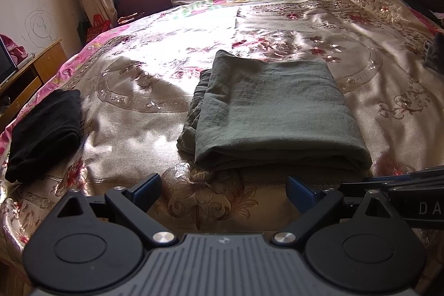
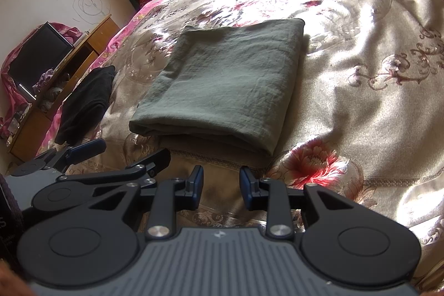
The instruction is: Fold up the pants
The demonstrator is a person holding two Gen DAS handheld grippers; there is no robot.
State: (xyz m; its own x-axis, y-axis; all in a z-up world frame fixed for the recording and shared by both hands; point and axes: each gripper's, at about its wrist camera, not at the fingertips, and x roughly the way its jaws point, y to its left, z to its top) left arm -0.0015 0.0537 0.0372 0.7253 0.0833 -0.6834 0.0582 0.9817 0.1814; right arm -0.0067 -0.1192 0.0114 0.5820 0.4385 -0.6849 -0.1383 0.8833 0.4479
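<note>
The green pants (image 1: 277, 113) lie folded into a neat rectangle in the middle of the bed, with the folded edge nearest me. In the right wrist view the same pants (image 2: 227, 82) sit just beyond the fingers. My left gripper (image 1: 224, 186) is open wide above the bedspread, short of the pants' near edge, and holds nothing. My right gripper (image 2: 222, 183) is open with a narrow gap, nothing between its blue pads, also just short of the pants. The left gripper (image 2: 122, 154) shows beside it on the left.
A folded black garment (image 1: 44, 135) lies at the bed's left edge, also seen as the black garment (image 2: 88, 101). The floral satin bedspread (image 1: 374, 107) covers the bed. A wooden desk (image 2: 83, 46) with a dark screen stands left of it. Window, curtains and a maroon bench are behind.
</note>
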